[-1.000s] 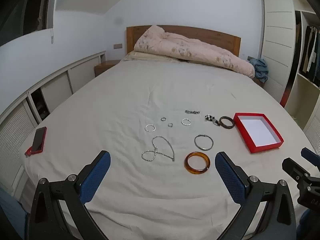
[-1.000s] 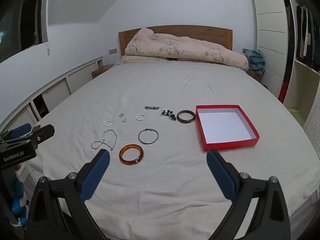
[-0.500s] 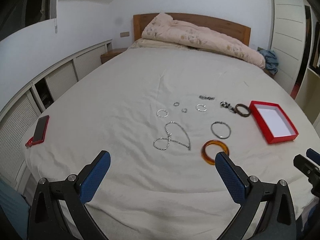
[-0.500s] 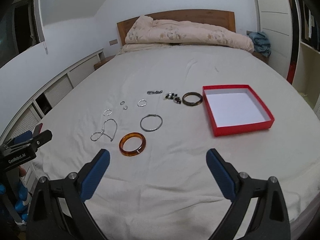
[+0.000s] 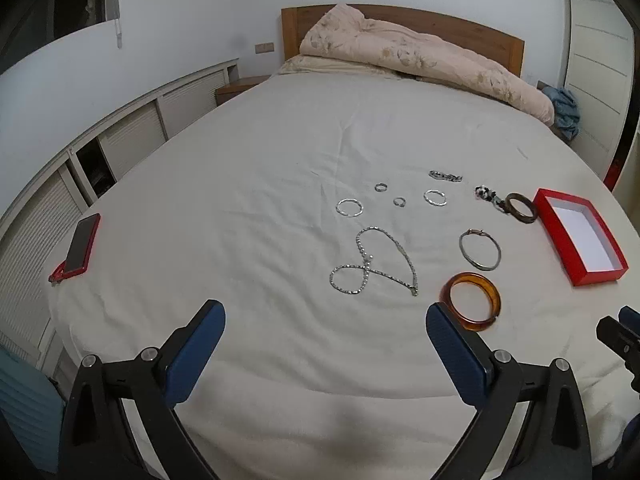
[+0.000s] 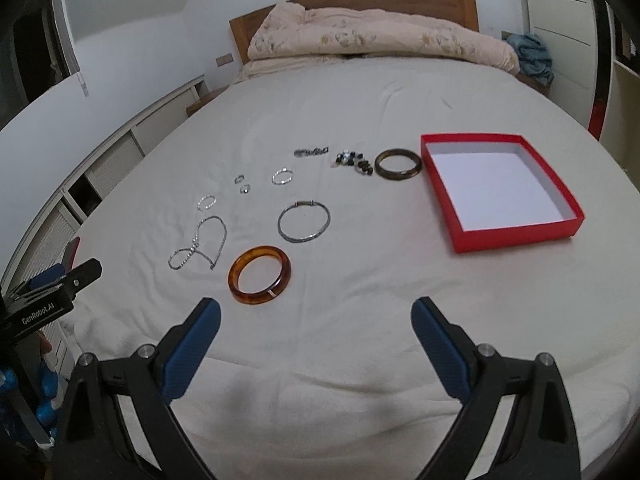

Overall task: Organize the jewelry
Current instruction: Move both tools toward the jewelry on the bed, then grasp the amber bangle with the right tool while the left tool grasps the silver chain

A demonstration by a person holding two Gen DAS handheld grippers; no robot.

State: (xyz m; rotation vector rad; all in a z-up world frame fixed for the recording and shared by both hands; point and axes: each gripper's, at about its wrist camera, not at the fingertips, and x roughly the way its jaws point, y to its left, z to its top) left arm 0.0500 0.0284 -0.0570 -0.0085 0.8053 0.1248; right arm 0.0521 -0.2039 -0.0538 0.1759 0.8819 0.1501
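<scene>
Two hand-held grippers hang over the near edge of a bed [image 5: 280, 140] spread with a white sheet, each with its blue-padded jaws spread wide and nothing between them. The left hand-held gripper [image 5: 325, 322] points toward the middle of the jewelry; the right hand-held gripper [image 6: 316, 316] sits further right, facing the gap between the jewelry and a box.

Nearest the grippers lies an amber bangle [image 6: 259, 275], flat on the sheet. Just left of it a silver chain necklace [image 5: 372, 262] is looped in a loose figure, and just beyond the bangle rests a thin silver bangle [image 6: 304, 222] with a small clasp. To the right, well apart from the bangle, stands an open red box [image 6: 500, 188] with a white lining, nothing in it.

Further back, a row of small pieces runs across the sheet: a silver ring-shaped hoop [image 5: 349, 207] at left, two tiny rings [image 5: 381, 187] beside it, another silver hoop [image 5: 435, 197], a short silver link bracelet [image 6: 311, 152], a dark beaded bracelet [image 6: 354, 160] bunched up, and a dark brown bangle [image 6: 398, 164] just beside the box's near-left corner.

At the bed's left edge lies a phone in a red case [image 5: 82, 248]. At the far end a pale quilt [image 6: 380, 36] is heaped against a wooden headboard [image 5: 440, 28], with blue cloth [image 6: 532, 56] bundled to its right.
</scene>
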